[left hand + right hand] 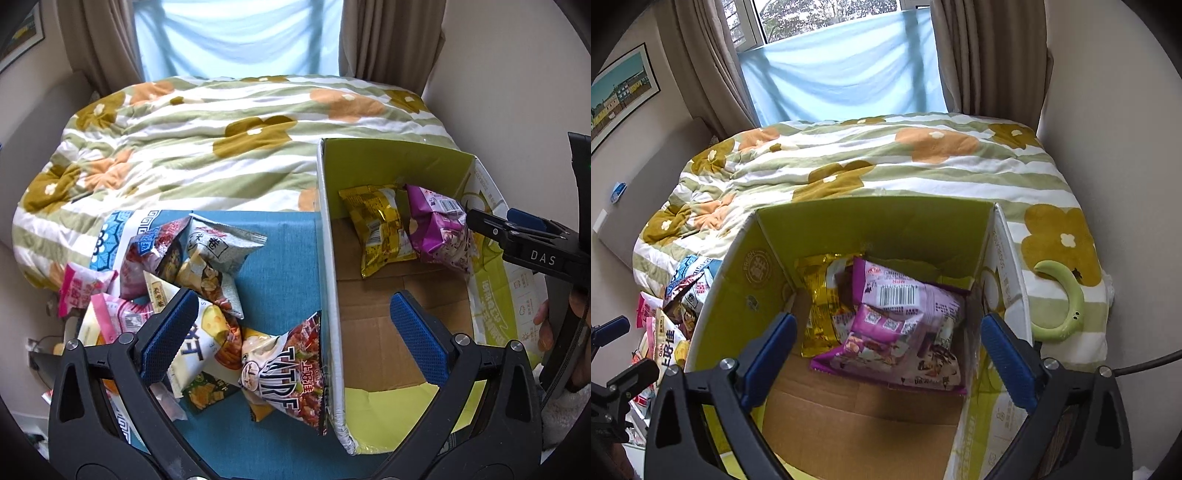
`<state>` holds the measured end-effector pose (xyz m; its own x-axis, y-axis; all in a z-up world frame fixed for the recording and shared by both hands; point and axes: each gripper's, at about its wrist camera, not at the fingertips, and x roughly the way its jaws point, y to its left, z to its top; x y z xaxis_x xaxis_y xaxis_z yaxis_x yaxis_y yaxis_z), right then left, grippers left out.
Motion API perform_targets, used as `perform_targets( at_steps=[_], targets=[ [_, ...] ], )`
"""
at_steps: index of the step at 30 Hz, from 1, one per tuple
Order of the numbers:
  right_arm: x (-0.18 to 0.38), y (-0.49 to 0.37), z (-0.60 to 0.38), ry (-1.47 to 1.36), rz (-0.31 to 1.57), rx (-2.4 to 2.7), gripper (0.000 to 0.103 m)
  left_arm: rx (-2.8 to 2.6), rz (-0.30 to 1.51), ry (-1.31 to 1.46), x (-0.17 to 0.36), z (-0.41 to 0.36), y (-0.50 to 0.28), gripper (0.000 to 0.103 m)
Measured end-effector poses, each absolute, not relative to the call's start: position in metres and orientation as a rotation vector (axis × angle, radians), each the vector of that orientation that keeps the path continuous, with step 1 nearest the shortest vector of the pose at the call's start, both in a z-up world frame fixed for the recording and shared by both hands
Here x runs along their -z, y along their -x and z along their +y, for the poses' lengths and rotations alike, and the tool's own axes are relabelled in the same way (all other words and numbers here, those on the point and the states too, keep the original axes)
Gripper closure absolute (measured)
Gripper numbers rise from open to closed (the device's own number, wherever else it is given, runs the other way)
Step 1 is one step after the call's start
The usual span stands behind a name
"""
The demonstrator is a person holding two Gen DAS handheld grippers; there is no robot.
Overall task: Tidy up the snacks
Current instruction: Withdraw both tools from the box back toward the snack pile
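Note:
The cardboard box (328, 266) with a green lining stands open on the bed, and a yellow snack bag (380, 229) and a purple snack bag (439, 232) lie in its far end. My right gripper (888, 352) hangs open over the box. The purple bag (897, 332) lies loose on the box floor just beyond its pads, beside the yellow bag (820, 306). My left gripper (295, 328) is open and empty, straddling the box's left wall above a red-and-white snack bag (284, 373). A pile of loose snack bags (184, 266) sits on a blue cloth (280, 251).
The flowered quilt (221, 147) covers the bed behind the box, up to a curtained window (240, 33). A green curved object (1067, 306) lies on the quilt right of the box (738, 295). The right gripper (502, 221) and a hand (546, 321) show at the box's right side.

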<state>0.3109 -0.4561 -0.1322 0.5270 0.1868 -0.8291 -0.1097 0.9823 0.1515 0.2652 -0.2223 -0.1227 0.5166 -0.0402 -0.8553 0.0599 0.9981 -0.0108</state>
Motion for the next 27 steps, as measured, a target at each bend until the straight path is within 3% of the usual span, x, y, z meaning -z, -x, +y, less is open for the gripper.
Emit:
perform_targets(
  at_steps=[16,27],
  targets=[
    [0.065,-0.254,-0.450,-0.027,0.923,-0.176,0.004,0.076,0.890,-0.064,0.056,-0.213,-0.225,0.000],
    [0.027,-0.180,-0.397,-0.090,0.837,-0.102,0.004,0.124,0.818,-0.088,0.030,-0.142,-0.174,0.000]
  ],
)
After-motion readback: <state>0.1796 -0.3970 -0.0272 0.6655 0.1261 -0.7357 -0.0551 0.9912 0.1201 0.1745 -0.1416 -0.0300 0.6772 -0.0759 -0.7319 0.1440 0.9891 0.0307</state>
